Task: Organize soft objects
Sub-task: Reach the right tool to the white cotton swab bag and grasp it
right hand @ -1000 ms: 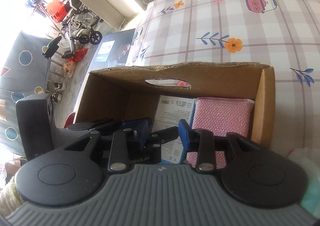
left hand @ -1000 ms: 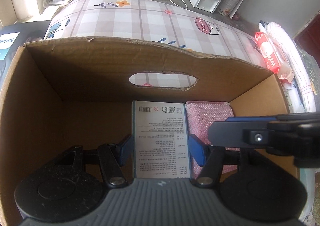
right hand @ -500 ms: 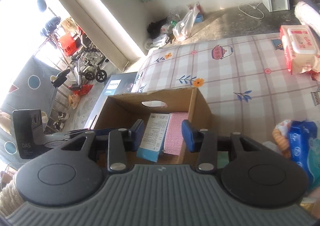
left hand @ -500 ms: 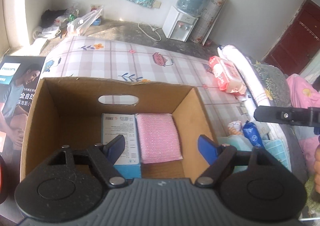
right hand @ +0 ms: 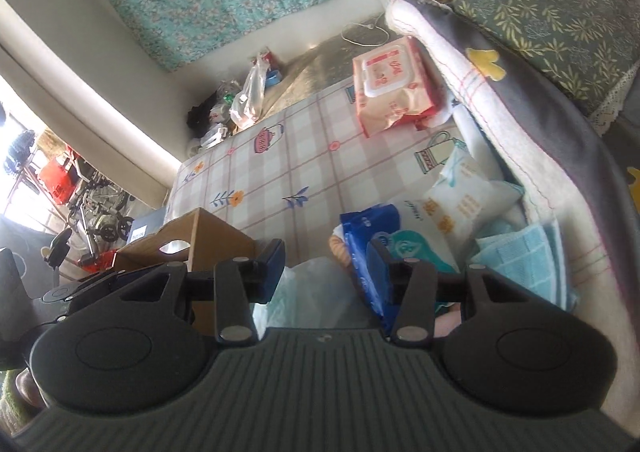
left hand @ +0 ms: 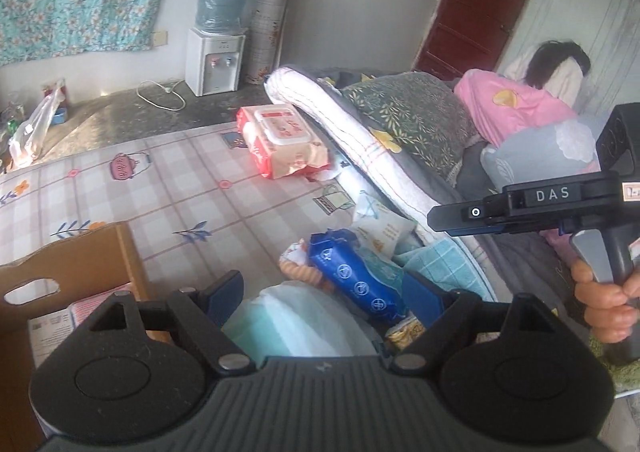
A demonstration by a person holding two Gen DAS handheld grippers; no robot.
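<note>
My left gripper hangs over a heap of soft packs on the checked bed sheet. Its jaws are opening and hold nothing. Under it lie a pale teal bag, a blue pack and an orange knitted piece. My right gripper hovers over the same heap with its jaws opening, also empty. The blue pack lies by its right finger. The cardboard box stands at the left and holds a pink sponge and a white printed pack.
A red wipes pack lies further back on the sheet. A white pack and a teal cloth lean on a rolled blanket at the right. A hand holds the right tool. A water dispenser stands by the wall.
Both grippers have swung right and up, away from the box and over the heap. The left one let go of the white printed pack, which stays in the box. Both jaws have widened.
</note>
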